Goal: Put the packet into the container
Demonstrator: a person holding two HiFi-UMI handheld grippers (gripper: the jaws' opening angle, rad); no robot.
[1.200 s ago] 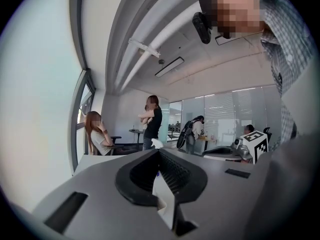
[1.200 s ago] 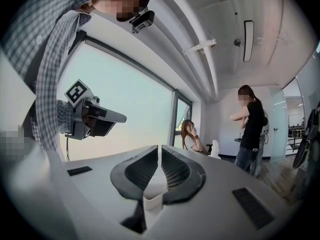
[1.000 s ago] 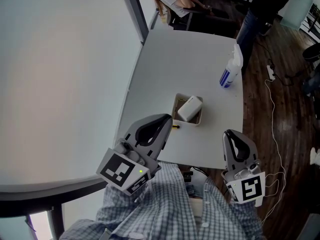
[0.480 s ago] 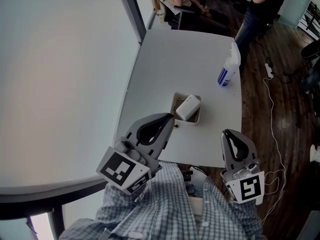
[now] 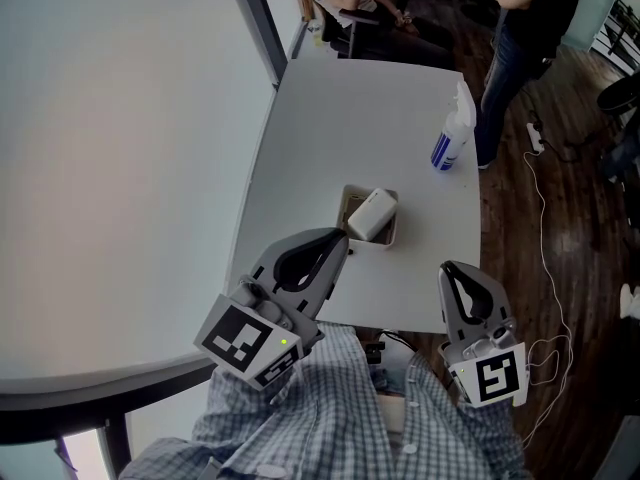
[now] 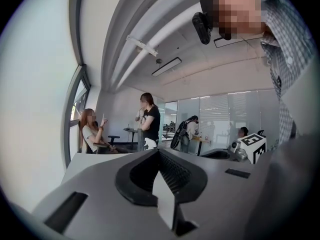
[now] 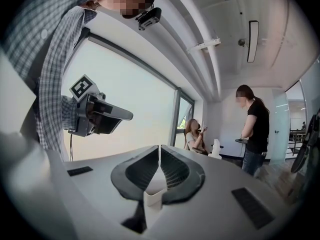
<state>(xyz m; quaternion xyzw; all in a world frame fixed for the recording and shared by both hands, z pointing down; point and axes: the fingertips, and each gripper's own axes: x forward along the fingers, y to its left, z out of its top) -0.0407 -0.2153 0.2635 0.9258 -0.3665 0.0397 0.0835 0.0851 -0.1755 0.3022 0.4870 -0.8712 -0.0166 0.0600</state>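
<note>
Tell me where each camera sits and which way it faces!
Head view: on the person's head, looking down at the white table and small tan container holding the white packet; left gripper, right gripper, checked shirt show.
Left gripper view: on that gripper, facing level across the table; shut jaws show.
Right gripper view: on that gripper, facing level; shut jaws, left gripper show.
Shared: both gripper views show the seated person.
</note>
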